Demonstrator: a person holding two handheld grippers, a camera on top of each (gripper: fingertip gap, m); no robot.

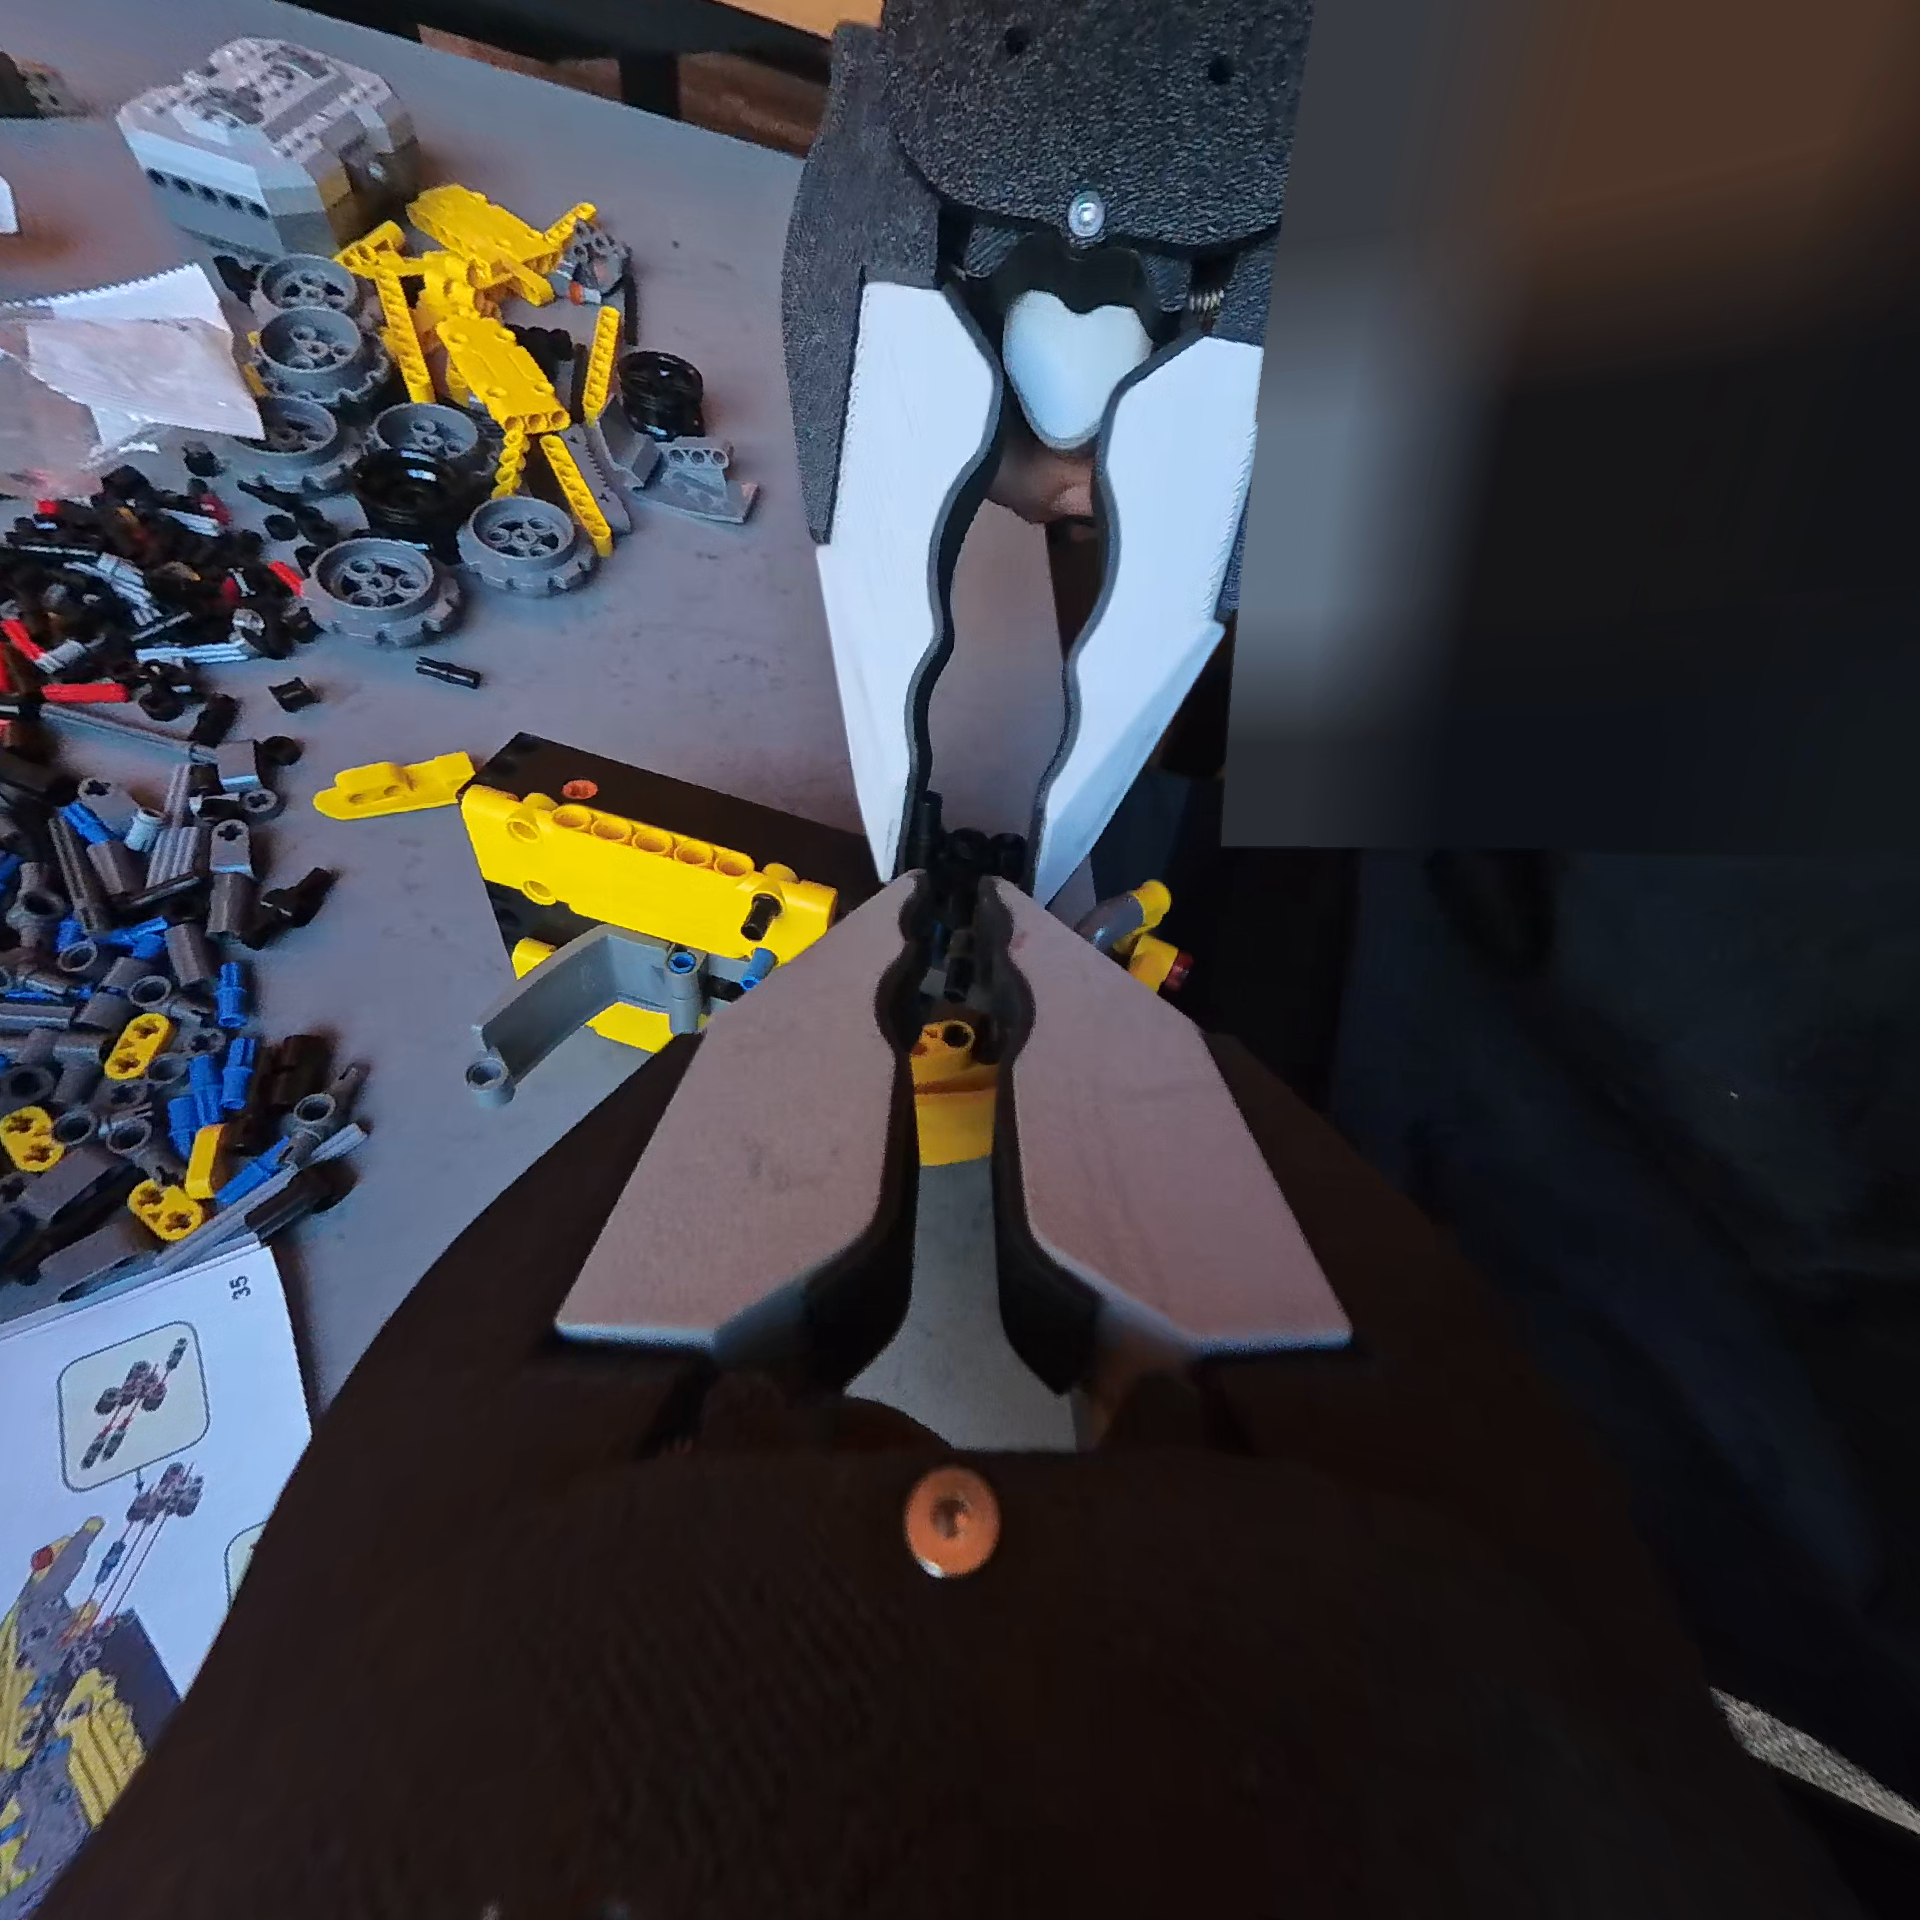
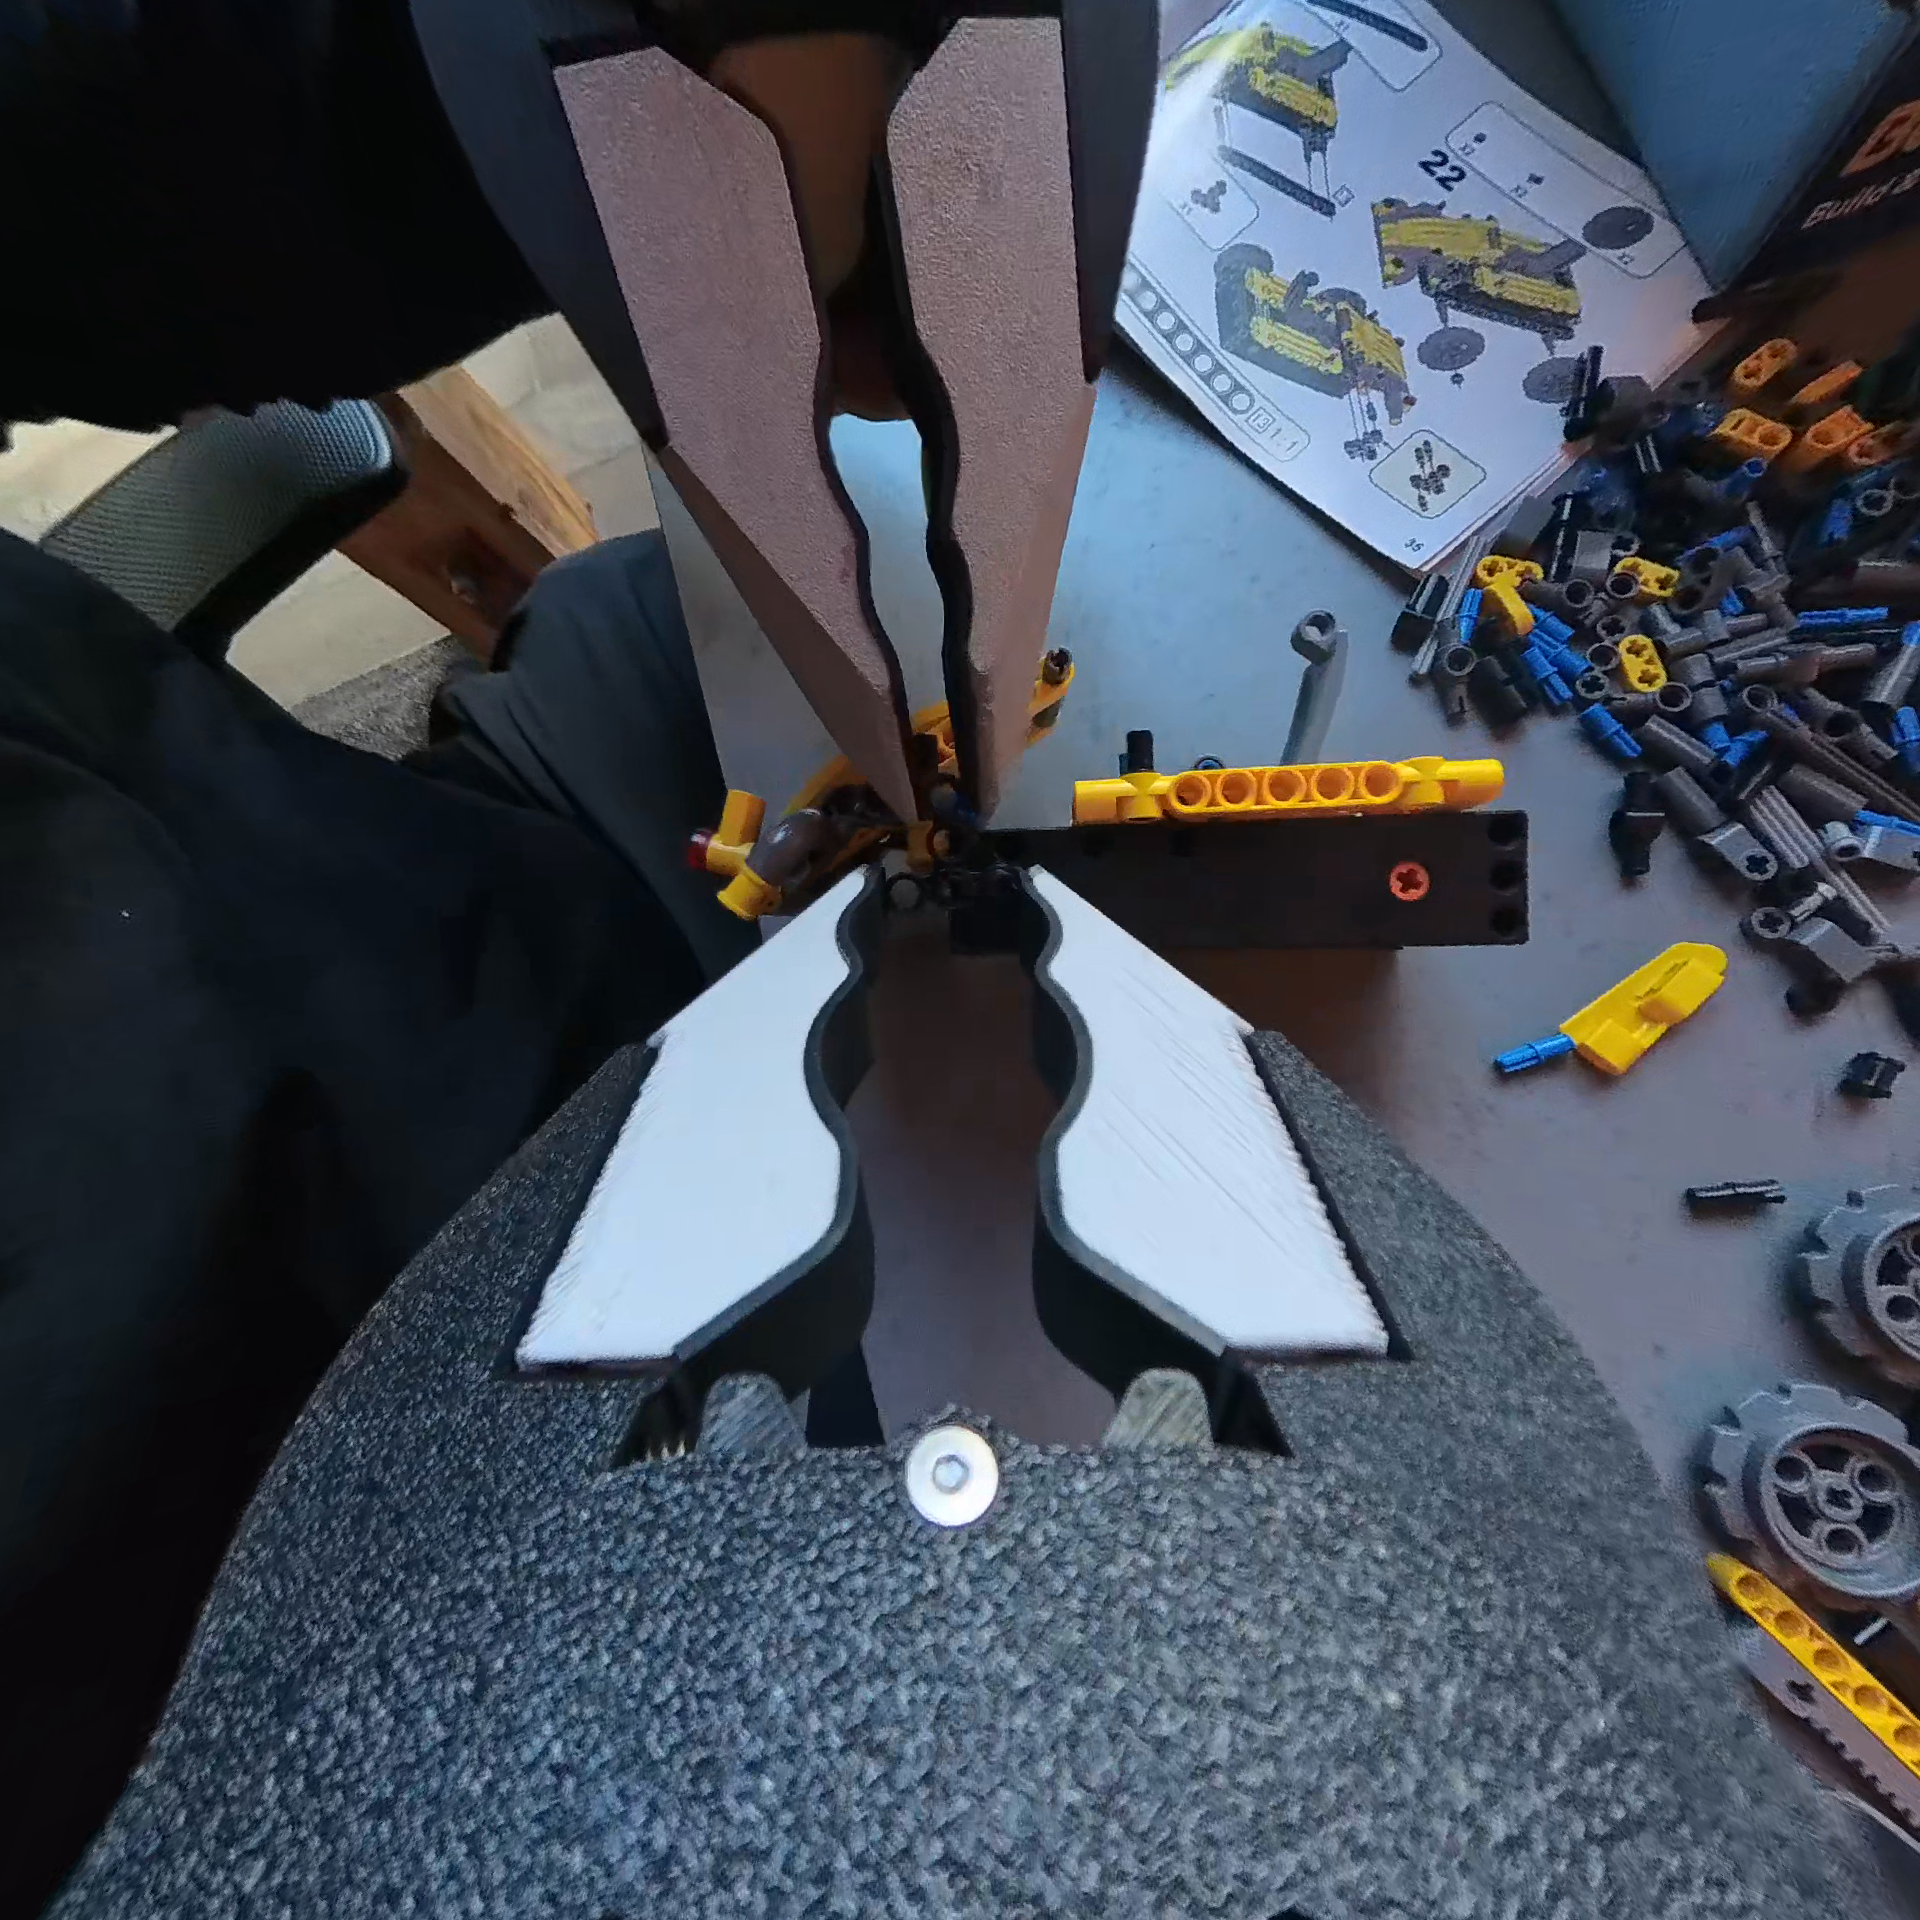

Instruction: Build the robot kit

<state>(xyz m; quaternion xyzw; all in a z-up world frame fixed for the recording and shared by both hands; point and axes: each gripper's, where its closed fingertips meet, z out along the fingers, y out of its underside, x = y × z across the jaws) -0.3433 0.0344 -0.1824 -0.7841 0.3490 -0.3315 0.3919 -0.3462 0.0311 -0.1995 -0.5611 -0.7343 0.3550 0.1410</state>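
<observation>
My left gripper [image 1: 951,914] is pinched nearly closed on a small pin cluster [image 1: 961,940], black with a bit of blue. The cluster sits at the top of a yellow assembly [image 1: 951,1101], right at the table [image 1: 675,644] edge nearest me.

My right gripper [image 1: 966,831] comes in from the opposite side, tip to tip with the left. Its white fingers [image 2: 1174,1143] stand a little apart with a black part between the tips. I can't tell if the pads actually press on it. That part is just beside, maybe touching, the end of the black block [image 2: 1299,883]. A yellow beam [image 2: 1288,790] lies along the block's top.

Handling, as I judge it:
- The cluster is tiny and held only at the very tips, so it could twist out easily.
- Squeeze should be firm and square to the pins.
- Both grippers should line up on one axis, because any sideways push would lever the pins.
- The tips crowd each other and hide the contact point in both views, so force should be light.
- The assembly overhangs the edge, so a slip would drop it off the table.

Around it:
- Loose parts [image 1: 125,987] are well apart to the left.
- Grey wheels [image 1: 379,582] lie farther back.
- A booklet [image 1: 135,1455] lies near my left gripper's body.
</observation>
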